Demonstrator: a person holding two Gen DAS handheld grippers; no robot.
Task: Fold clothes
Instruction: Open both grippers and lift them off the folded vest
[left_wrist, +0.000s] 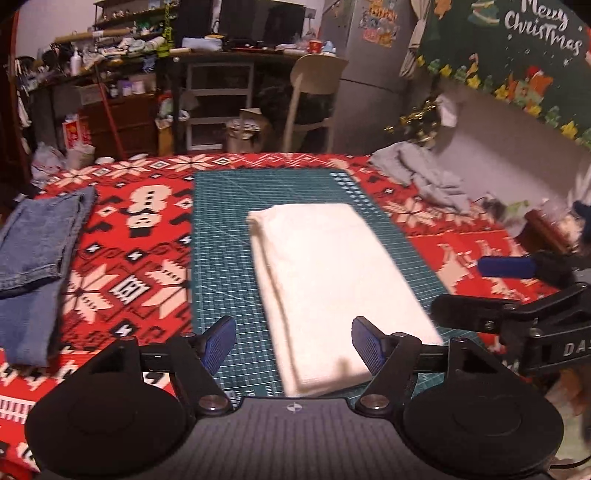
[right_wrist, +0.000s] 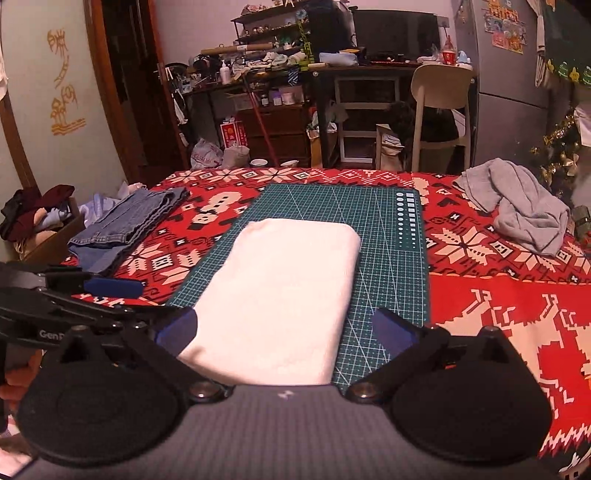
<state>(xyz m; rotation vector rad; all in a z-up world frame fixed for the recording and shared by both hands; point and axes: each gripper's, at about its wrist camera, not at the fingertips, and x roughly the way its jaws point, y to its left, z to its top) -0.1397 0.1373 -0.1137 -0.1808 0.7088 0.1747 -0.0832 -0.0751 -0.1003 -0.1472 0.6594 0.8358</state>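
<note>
I see red Christmas-pattern tablecloth (right_wrist: 498, 295) covering table. Green cutting mat (right_wrist: 388, 258) at centre. Folded white cloth (right_wrist: 288, 288) lies flat on mat. Folded jeans (left_wrist: 33, 240) on left, crumpled grey garment (right_wrist: 517, 214) on far right. My left gripper (left_wrist: 293, 343): fingers apart, empty. My right gripper (right_wrist: 286, 330): fingers wide apart, gripping nothing.

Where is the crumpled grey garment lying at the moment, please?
The crumpled grey garment lies at the far right of the red patterned tablecloth, right of the green cutting mat that holds the folded white cloth.
</note>
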